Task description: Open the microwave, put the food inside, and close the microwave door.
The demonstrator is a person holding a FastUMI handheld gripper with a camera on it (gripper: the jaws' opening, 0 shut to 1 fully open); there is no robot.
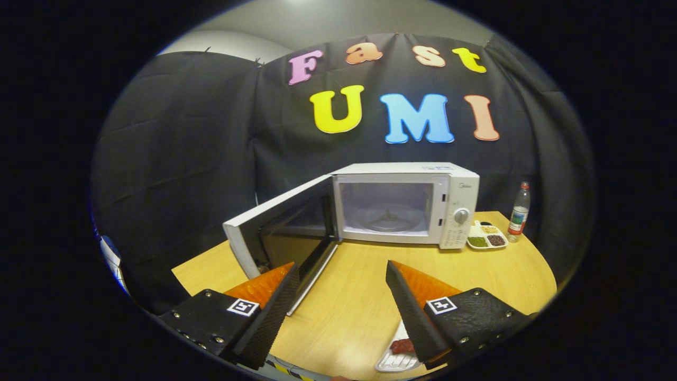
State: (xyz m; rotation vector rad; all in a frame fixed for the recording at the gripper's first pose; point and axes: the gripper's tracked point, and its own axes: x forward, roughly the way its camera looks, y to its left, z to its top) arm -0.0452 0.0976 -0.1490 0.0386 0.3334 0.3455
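Gripper [341, 275] agape before open microwave [404, 203]

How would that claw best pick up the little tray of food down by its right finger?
Probably by the tray's near rim, coming from above and a bit behind, one finger over the edge and one under. It lies flat and shallow on the table, so the rim is the only thin part. The gripper has its jaws open, holding nothing.

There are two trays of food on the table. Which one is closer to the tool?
The tray with the reddish food, lying just under the open tool's right finger. The other tray holds several small heaps and sits far off, between the microwave and bottle.
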